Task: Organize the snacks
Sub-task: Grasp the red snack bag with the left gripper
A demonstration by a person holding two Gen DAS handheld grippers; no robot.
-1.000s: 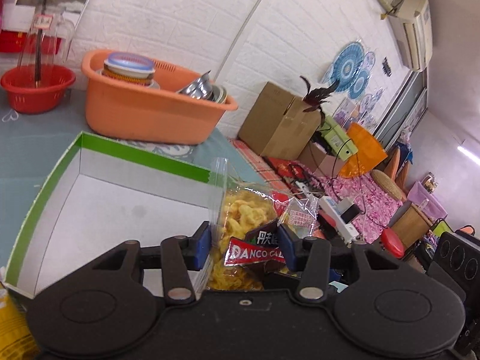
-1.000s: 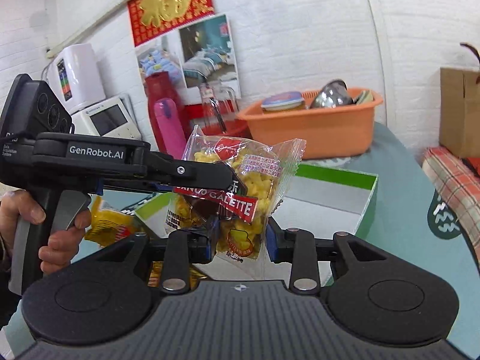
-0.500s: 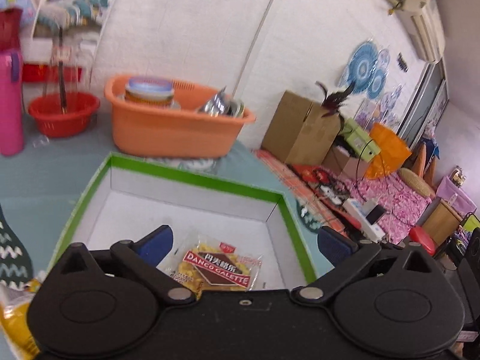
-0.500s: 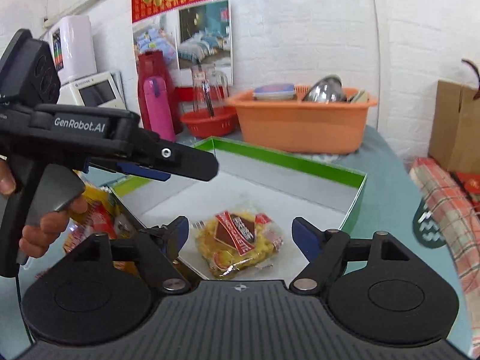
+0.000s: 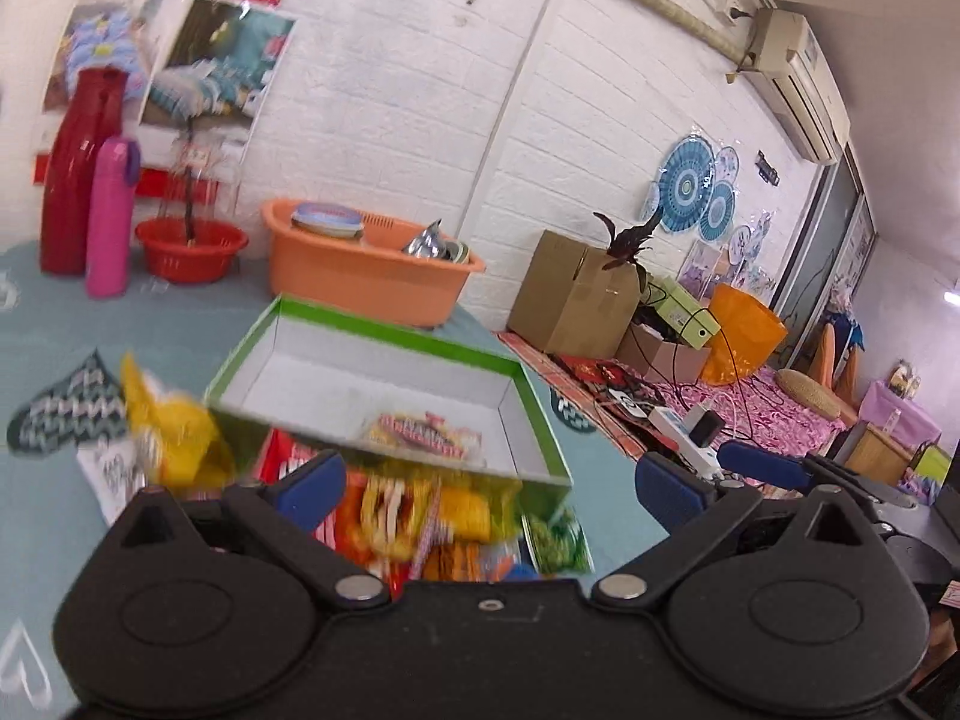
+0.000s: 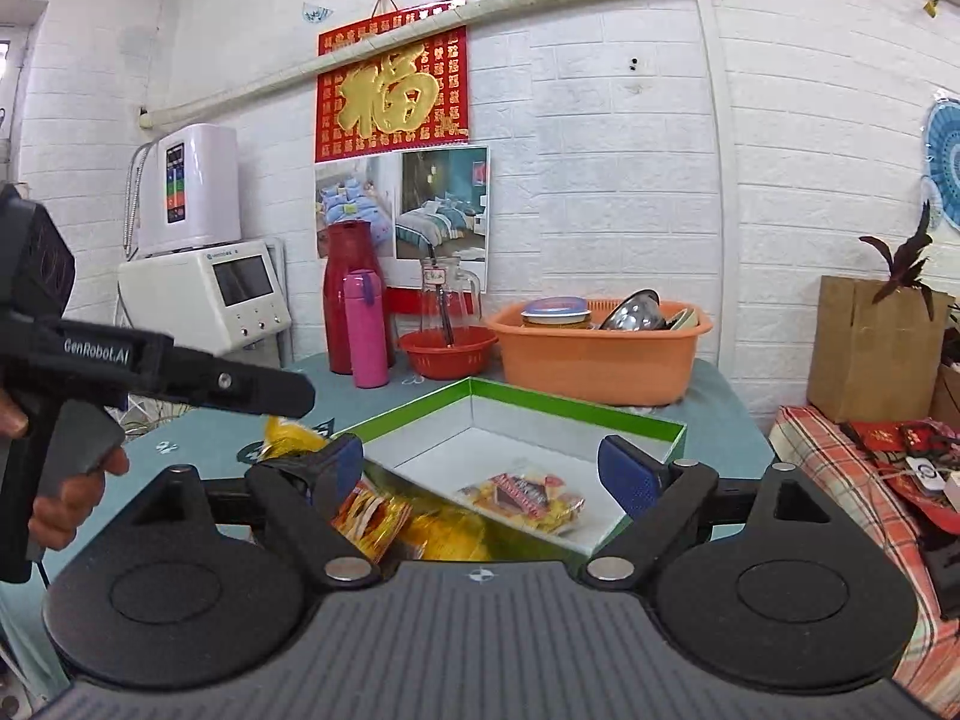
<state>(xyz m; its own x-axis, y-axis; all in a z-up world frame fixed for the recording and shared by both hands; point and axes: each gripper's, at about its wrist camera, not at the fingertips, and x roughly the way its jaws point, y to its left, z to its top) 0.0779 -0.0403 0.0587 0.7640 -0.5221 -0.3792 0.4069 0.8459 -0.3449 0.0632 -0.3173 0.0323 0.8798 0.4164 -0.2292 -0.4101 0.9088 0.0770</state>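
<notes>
Hovering spread and empty, both grippers are risking snagging (judging by closeness) the green-rimmed box wall.

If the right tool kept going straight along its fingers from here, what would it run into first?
Most likely the near wall of the green-rimmed box, which crosses right between the open right tool's fingers. Just past it lies the snack packet on the box floor. Depth is hard to judge through the fisheye.

A teal-covered table carries the green-rimmed box, orange basin and snack packets.
</notes>
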